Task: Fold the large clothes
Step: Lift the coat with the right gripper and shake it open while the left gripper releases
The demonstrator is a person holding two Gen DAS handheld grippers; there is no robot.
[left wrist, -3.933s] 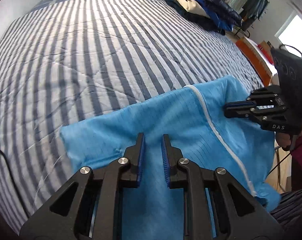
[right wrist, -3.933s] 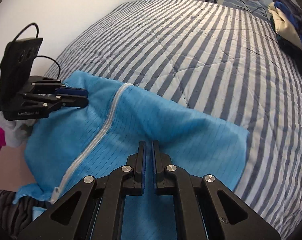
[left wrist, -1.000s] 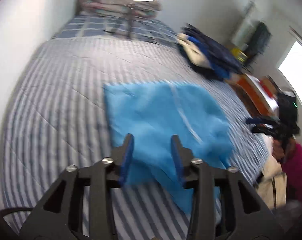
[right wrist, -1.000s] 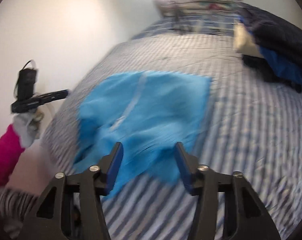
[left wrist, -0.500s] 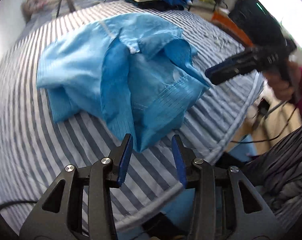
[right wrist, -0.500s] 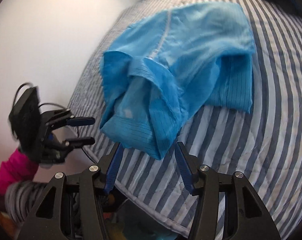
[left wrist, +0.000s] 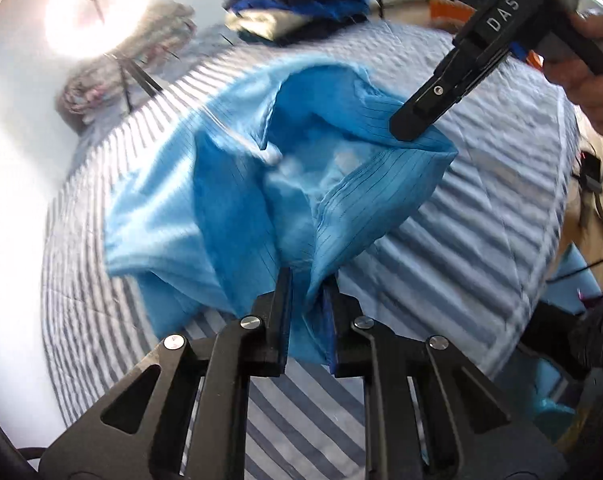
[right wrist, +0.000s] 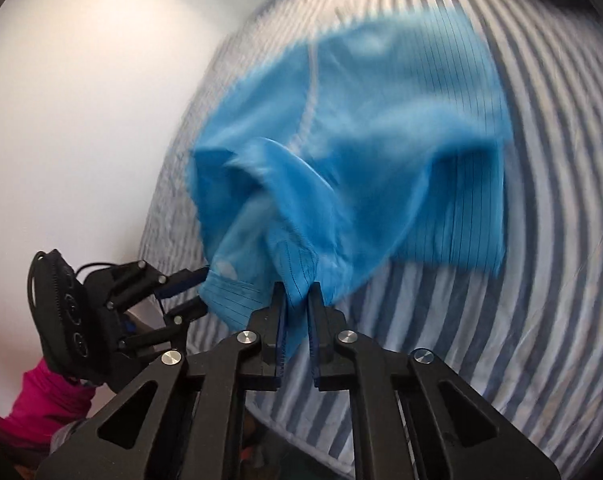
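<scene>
A light blue zip-up garment lies rumpled on the striped bed. In the left wrist view my left gripper has a bunched corner of the hem between its blue pads, and its jaws are closing on it. My right gripper comes in from the upper right and pinches the hem's other corner. In the right wrist view the right gripper has a fold of the garment between its closing jaws. The left gripper sits at the hem's left end.
A pile of folded clothes lies at the bed's far end, beside a ring light on a stand and pillows. A white wall runs along one side. A person's hand and pink sleeve show.
Half a second ago both grippers stood open just short of the garment's near hem. Now each has closed on a corner of that hem, and the cloth is pulled up between them.
</scene>
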